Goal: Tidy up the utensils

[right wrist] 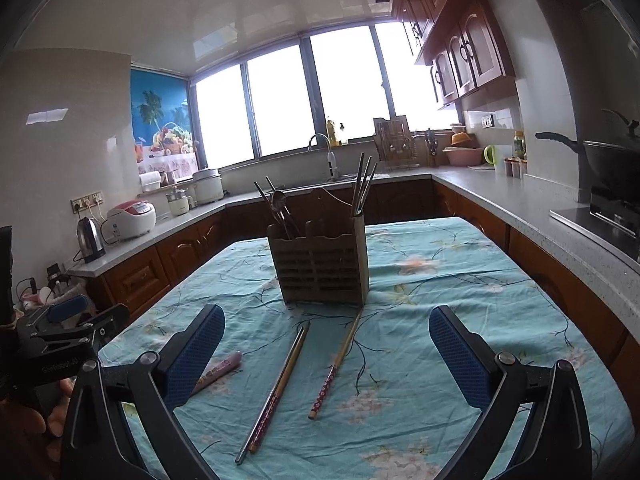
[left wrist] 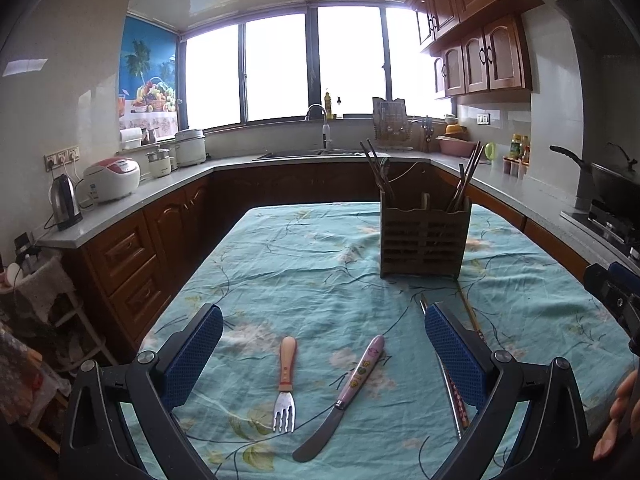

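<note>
A small fork [left wrist: 286,388] with an orange handle and a butter knife [left wrist: 347,394] with a pink handle lie on the blue floral tablecloth [left wrist: 304,264], between the fingers of my open left gripper [left wrist: 324,346]. Chopsticks [left wrist: 454,390] lie partly behind its right finger. A brown slotted utensil holder [left wrist: 424,240] stands further back with chopsticks and a spoon in it. In the right wrist view my open right gripper [right wrist: 326,344] hovers over loose chopsticks [right wrist: 276,388] and a single chopstick [right wrist: 336,364], in front of the utensil holder [right wrist: 320,260]. The pink knife handle [right wrist: 220,370] peeks out at left.
Counters [left wrist: 132,204] with a kettle [left wrist: 64,202] and rice cooker [left wrist: 114,178] wrap the table on the left and back; a sink [left wrist: 316,152] is under the window. A stove with a wok [right wrist: 608,168] stands right. A person's hand [left wrist: 620,420] holds the other gripper.
</note>
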The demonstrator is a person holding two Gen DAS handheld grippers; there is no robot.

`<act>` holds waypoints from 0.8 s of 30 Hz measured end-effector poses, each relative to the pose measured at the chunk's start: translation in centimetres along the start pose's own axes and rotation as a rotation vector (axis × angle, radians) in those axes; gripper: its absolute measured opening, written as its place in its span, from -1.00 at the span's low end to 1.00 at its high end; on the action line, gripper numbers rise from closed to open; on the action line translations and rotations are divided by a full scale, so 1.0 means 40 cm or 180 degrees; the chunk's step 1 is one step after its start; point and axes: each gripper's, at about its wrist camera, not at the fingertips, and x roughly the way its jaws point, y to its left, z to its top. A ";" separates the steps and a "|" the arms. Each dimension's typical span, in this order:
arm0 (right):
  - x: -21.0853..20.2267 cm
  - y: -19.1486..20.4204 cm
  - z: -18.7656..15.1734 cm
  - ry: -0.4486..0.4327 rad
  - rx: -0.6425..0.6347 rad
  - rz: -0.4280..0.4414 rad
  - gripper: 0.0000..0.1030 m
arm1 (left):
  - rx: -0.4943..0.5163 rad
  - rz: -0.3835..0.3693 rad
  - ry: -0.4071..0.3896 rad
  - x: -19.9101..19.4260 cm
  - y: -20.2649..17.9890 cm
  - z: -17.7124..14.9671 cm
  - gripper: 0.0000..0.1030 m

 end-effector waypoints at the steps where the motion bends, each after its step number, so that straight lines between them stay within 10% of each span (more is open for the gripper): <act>1: -0.002 0.000 0.000 -0.0004 0.0004 0.0015 1.00 | 0.0001 -0.0006 0.0001 -0.002 0.004 -0.002 0.99; 24: -0.005 0.016 0.000 -0.0012 -0.0015 0.0077 1.00 | -0.0042 0.0001 -0.0014 -0.010 0.024 -0.002 0.99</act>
